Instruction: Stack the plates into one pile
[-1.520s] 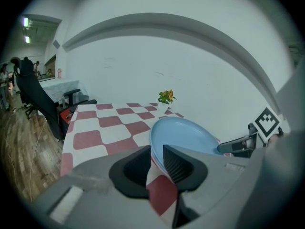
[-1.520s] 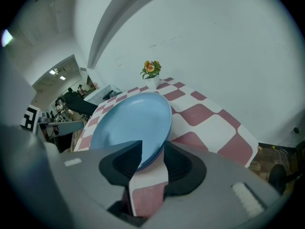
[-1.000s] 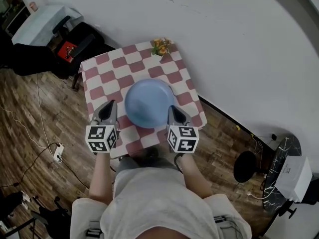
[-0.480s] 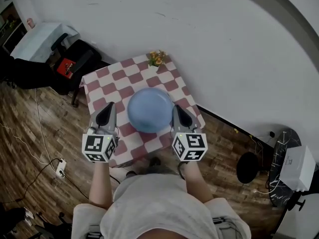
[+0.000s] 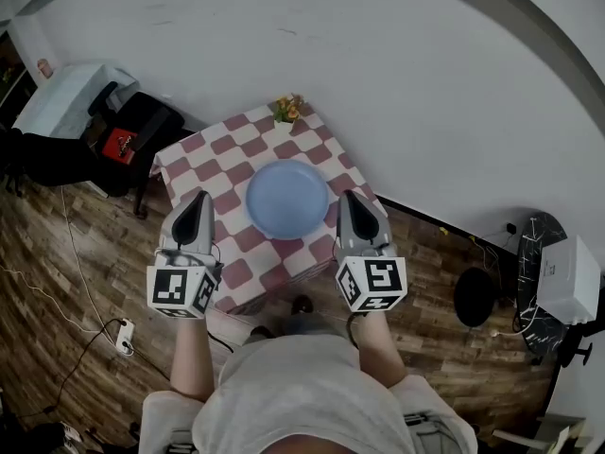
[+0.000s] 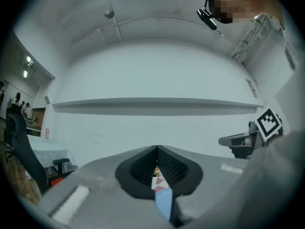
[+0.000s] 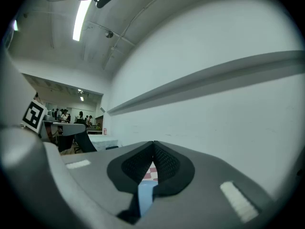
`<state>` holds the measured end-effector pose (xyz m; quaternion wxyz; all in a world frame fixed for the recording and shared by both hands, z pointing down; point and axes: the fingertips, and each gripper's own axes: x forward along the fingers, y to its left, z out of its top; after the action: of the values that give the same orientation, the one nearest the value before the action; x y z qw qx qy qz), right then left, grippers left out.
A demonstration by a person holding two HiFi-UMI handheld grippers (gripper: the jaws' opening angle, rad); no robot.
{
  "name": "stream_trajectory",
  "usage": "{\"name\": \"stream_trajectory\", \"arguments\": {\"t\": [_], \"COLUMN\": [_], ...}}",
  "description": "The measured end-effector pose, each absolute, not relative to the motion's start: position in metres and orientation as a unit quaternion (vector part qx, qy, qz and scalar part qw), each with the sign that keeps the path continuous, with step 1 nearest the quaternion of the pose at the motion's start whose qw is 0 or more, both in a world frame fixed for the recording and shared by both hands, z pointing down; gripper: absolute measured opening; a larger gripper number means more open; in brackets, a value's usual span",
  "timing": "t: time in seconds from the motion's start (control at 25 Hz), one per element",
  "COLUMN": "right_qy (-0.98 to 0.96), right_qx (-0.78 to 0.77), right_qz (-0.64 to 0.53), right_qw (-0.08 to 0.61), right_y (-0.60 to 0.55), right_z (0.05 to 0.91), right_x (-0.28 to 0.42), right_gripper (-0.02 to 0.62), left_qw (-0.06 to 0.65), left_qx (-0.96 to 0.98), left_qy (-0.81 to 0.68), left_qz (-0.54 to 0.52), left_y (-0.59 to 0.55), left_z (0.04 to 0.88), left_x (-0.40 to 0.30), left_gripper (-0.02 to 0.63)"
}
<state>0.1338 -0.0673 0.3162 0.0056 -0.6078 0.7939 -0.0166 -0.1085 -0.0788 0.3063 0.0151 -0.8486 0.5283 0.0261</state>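
Likely stiff, slick, breakable blue plate (image 5: 286, 198) mid-frame on tabletop (image 5: 203, 154) — best pinched at rim; left claw (image 5: 199, 200), right claw (image 5: 349, 200) closed tight, empty.

The head view looks steeply down from high above the bench (image 5: 189, 164) and wooden floor (image 5: 57, 282). Each gripper view sits close behind its own jaws, facing level at the white wall (image 5: 425, 83). All three share that wall, bench and plate (image 5: 287, 198).

one blue plate (image 5: 286, 198) on view; one checked table (image 5: 189, 164); one flower pot (image 5: 287, 109); two grippers, left gripper (image 5: 200, 200) and right gripper (image 5: 348, 199)
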Motion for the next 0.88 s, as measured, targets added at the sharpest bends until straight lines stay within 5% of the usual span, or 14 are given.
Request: {"name": "stream_trajectory", "arguments": {"t": [0.88], "right_qy": [0.755], "right_qx": [-0.653], "right_qz": [0.058], "right_qw": [0.027], "right_y": [0.014], "right_z": [0.272], "right_x": [0.1], "right_gripper": [0.001], "left_qw": [0.06], "left_qx": [-0.859], "left_qy": [0.505], "left_qz": [0.059], "left_y": [-0.02], "left_z": [0.273], "left_x": [-0.142], "left_gripper": [0.005]}}
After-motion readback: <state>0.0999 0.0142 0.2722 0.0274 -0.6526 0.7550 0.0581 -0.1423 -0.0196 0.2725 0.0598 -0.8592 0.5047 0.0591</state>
